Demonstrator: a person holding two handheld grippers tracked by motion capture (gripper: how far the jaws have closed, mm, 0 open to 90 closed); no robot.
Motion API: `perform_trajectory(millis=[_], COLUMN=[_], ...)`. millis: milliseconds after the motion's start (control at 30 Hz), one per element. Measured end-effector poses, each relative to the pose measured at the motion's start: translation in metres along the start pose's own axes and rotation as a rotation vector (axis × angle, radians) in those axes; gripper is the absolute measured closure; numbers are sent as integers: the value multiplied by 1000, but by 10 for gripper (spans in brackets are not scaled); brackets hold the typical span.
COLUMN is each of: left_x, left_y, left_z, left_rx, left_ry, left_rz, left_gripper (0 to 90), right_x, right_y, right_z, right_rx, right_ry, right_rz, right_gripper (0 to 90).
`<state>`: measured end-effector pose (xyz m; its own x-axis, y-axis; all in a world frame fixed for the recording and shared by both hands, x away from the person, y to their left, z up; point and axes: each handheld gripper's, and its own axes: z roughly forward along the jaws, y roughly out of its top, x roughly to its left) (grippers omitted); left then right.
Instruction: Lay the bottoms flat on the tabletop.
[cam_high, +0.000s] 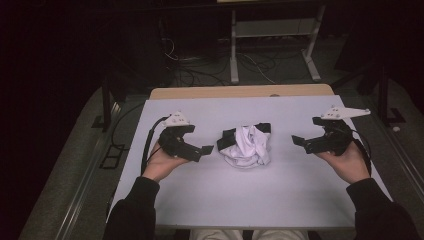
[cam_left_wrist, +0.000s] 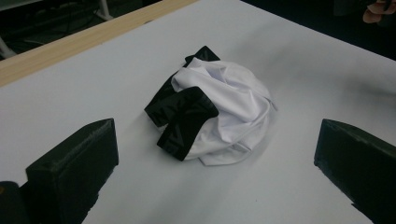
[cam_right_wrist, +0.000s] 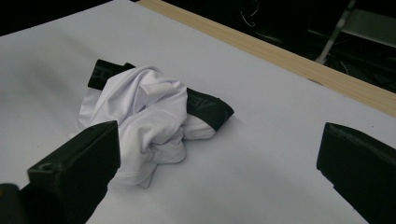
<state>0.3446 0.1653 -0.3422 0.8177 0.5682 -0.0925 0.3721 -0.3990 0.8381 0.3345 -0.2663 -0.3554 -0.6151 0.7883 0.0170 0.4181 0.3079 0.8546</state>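
A crumpled white garment with a black waistband (cam_high: 246, 145) lies in a heap at the middle of the white table. My left gripper (cam_high: 206, 149) hovers just left of it, pointing at it, jaws wide apart and empty. My right gripper (cam_high: 297, 141) hangs a little farther off on the right, also pointing inward, open and empty. In the left gripper view the garment (cam_left_wrist: 224, 107) sits ahead between the two black jaws. In the right gripper view the garment (cam_right_wrist: 144, 116) lies ahead and left, partly behind the left jaw.
The white table surface (cam_high: 250, 195) has a wooden strip (cam_high: 240, 92) along its far edge. Beyond it stand a metal frame (cam_high: 272, 45) and tangled cables on a dark floor. A person's hand (cam_left_wrist: 376, 11) shows at the top right of the left gripper view.
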Motion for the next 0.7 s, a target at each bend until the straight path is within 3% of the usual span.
perform_trajectory(millis=[400,700], left_x=[9,18], left_y=[17,16], left_z=[11,36], left_rx=[-8,-22], left_ry=[8,-10], left_rz=[-11,-55], left_gripper=[0,0], right_x=[-8,-18], right_y=[12,8], right_z=[24,54], right_rx=[30,53], right_ry=[3,6], right_rz=[-3,33], right_gripper=[0,0])
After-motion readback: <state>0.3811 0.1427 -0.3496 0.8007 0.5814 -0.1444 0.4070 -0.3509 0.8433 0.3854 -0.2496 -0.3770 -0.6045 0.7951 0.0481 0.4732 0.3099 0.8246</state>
